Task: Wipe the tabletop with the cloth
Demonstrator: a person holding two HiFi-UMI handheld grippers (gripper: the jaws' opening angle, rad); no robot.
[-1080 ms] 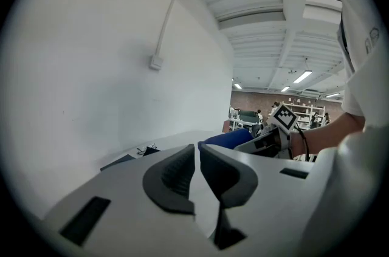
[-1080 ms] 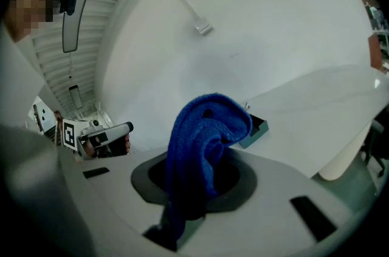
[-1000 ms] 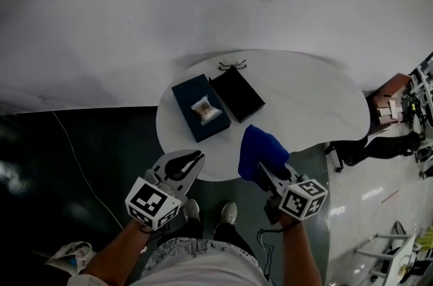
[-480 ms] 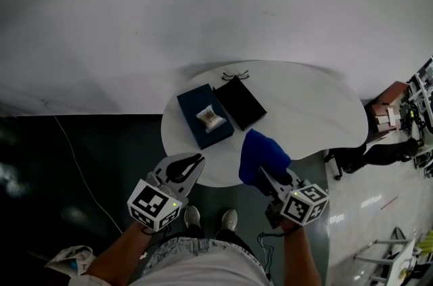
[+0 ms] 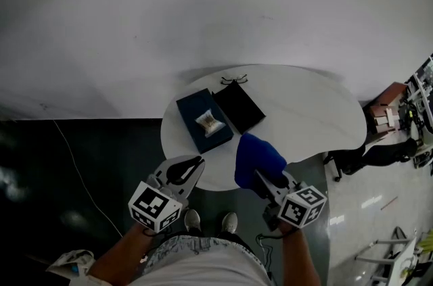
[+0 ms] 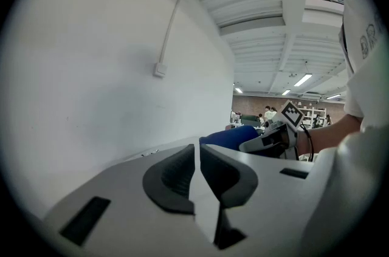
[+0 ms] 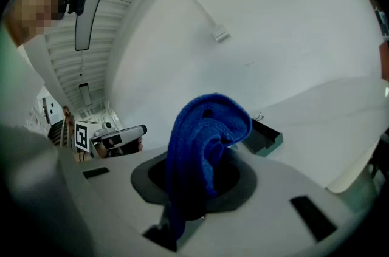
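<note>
A blue cloth hangs bunched over the near edge of the round white table, and my right gripper is shut on it. In the right gripper view the cloth rises from between the jaws in a thick fold. My left gripper hovers at the table's near left edge, its jaws shut with nothing between them. The left gripper view shows the black pads nearly touching and the cloth beyond them.
On the table lie an open dark blue box with a small pale item inside, its black lid beside it, and thin glasses at the far edge. A dark floor lies left, cluttered shelving right.
The table and its boxes sit slightly lower in the head view than before. Both grippers have kept their places at the near edge, and the cloth stays held.
</note>
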